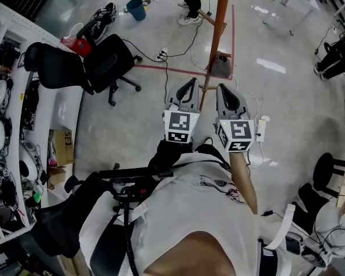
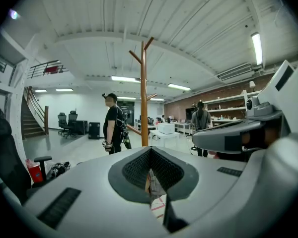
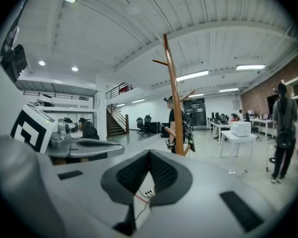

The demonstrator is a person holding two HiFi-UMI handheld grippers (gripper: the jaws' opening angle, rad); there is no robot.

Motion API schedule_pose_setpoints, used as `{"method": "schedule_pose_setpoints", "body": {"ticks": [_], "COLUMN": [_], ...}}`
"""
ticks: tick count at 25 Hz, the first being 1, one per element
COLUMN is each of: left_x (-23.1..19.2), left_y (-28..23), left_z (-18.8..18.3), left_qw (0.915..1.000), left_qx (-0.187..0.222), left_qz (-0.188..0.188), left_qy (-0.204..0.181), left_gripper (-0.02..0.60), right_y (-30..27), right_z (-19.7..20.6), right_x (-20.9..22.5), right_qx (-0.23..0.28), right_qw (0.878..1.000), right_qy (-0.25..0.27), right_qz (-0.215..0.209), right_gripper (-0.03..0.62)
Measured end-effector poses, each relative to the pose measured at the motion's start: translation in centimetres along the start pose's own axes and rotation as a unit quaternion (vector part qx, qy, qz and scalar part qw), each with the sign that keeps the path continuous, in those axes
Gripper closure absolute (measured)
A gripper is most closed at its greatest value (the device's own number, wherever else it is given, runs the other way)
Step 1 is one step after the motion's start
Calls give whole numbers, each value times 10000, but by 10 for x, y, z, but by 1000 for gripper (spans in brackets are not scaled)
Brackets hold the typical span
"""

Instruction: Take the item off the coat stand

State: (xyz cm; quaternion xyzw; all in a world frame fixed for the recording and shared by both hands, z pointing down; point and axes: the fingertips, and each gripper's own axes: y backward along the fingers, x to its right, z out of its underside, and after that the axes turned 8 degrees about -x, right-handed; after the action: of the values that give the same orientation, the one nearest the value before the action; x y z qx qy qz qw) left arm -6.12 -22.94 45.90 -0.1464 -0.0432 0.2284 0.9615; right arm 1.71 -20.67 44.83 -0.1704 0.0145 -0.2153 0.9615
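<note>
On floor [image 1: 287,96]: slim brown wooden coat stand [image 1: 218,33].

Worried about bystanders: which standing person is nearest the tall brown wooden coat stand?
The person in black clothes, right beside the wooden coat stand; the grey-topped person stands well apart.

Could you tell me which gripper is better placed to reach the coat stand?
Left gripper, narrowly: the stand is straight ahead of its shut jaws, but off-centre in the right gripper view.
</note>
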Motion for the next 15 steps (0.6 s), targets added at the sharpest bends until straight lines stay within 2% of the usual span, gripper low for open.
{"method": "schedule_pose_setpoints", "body": {"ticks": [5,15], "left_x": [0,0], "left_y": [-16,-58], "left_z": [-3,61], "left_qw": [9998,9951], "left_qx": [-68,-955], "left_qz": [-163,-231], "left_qy": [7,124], "left_gripper": [580,580], "right_y": [-11,-47], "right_z": [-1,70], "right_x": [13,46], "right_qx": [-39,-923], "right_qw": [9999,9954], "right_qy": [110,-211], "right_qz": [-61,-116], "right_gripper": [589,589]}}
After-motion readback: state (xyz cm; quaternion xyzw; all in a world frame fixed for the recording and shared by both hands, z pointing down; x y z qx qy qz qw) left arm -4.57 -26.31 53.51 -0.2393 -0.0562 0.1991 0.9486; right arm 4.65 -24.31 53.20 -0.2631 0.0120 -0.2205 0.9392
